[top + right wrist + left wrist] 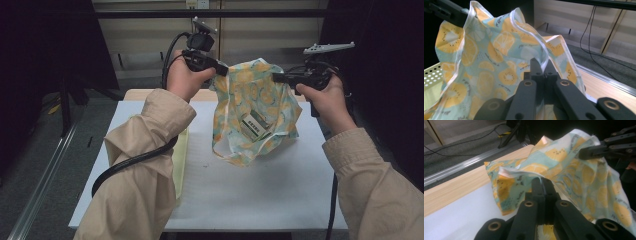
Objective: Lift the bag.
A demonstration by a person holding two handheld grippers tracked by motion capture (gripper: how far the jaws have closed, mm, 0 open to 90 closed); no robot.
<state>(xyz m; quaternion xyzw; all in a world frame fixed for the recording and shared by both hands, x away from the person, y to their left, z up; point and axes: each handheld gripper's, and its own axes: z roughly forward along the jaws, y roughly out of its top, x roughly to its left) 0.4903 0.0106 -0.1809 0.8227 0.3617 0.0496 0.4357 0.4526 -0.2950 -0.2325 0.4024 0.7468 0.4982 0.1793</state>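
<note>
A cloth bag (256,112) printed with orange and lemon slices on pale green hangs above the white table (280,185), stretched between both grippers. My left gripper (223,70) is shut on its left top edge; in the left gripper view the white-hemmed cloth (524,173) is pinched between the jaw tips of that gripper (543,181). My right gripper (276,77) is shut on the right top edge, and in the right gripper view the bag's white hem (544,56) runs into the closed tips of that gripper (541,65). A white and green label (254,124) shows on the bag.
A pale yellow perforated tray (181,155) lies on the table under the left forearm, its wall (431,75) also at the left in the right gripper view. A wooden strip (456,192) borders the table's far edge. Cables and a metal rail (461,166) lie on the floor beyond.
</note>
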